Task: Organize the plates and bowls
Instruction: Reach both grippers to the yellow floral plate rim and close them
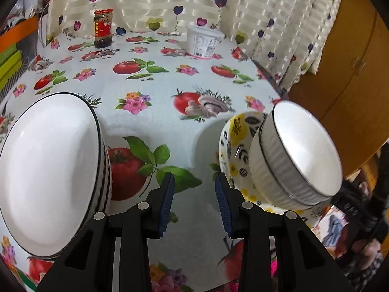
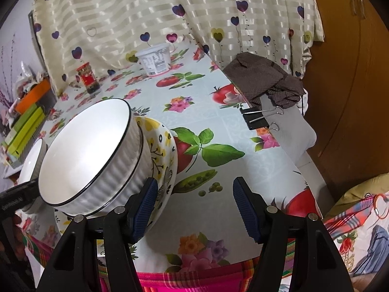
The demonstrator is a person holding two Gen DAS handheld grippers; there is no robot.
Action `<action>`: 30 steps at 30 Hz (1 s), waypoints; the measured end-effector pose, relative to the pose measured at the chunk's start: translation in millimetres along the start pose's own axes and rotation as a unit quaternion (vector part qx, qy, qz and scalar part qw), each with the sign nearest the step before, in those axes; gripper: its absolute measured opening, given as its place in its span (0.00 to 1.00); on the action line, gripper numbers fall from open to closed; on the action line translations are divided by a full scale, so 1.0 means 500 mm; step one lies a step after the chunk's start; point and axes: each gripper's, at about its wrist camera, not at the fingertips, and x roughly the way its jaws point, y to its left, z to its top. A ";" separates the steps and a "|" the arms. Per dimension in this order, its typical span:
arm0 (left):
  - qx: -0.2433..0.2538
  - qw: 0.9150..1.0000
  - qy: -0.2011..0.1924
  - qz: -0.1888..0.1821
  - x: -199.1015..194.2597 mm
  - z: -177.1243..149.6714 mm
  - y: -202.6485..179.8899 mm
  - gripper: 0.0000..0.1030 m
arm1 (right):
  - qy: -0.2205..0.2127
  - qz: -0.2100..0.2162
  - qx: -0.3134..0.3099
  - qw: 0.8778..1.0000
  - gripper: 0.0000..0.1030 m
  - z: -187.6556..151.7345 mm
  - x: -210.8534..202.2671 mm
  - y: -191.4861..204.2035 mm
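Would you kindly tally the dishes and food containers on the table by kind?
White bowls: 2
Yellow-patterned dish, under one white bowl: 1
Glass jar: 1
White plastic tub: 1
Total: 5

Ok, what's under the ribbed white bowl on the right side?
The ribbed white bowl sits in a yellow-flowered dish, whose patterned inside shows beside it. The bowl hides the dish's centre, so whether anything else lies beneath cannot be seen. The dish rests on the tablecloth.

Empty left hand-held gripper between two white bowl stacks.
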 end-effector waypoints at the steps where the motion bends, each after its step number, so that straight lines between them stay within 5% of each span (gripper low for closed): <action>1: 0.001 1.000 -0.002 -0.001 -0.002 0.003 0.001 0.35 | 0.002 -0.001 0.003 1.000 0.63 -0.001 0.003 -0.002; 8: -0.003 1.000 0.013 0.000 0.011 0.009 0.003 0.35 | 0.003 0.009 0.003 1.000 0.60 0.001 0.015 -0.003; 12: -0.002 1.000 -0.003 -0.013 -0.013 0.020 0.004 0.35 | 0.000 0.020 -0.005 1.000 0.48 0.005 0.019 0.004; 21: 0.019 0.998 0.045 -0.038 0.023 0.018 -0.024 0.35 | -0.001 0.046 -0.008 0.999 0.22 0.015 0.022 0.016; 30: 0.010 0.996 0.070 -0.052 0.069 0.021 -0.025 0.35 | 0.003 0.058 -0.002 0.998 0.18 0.016 0.022 0.018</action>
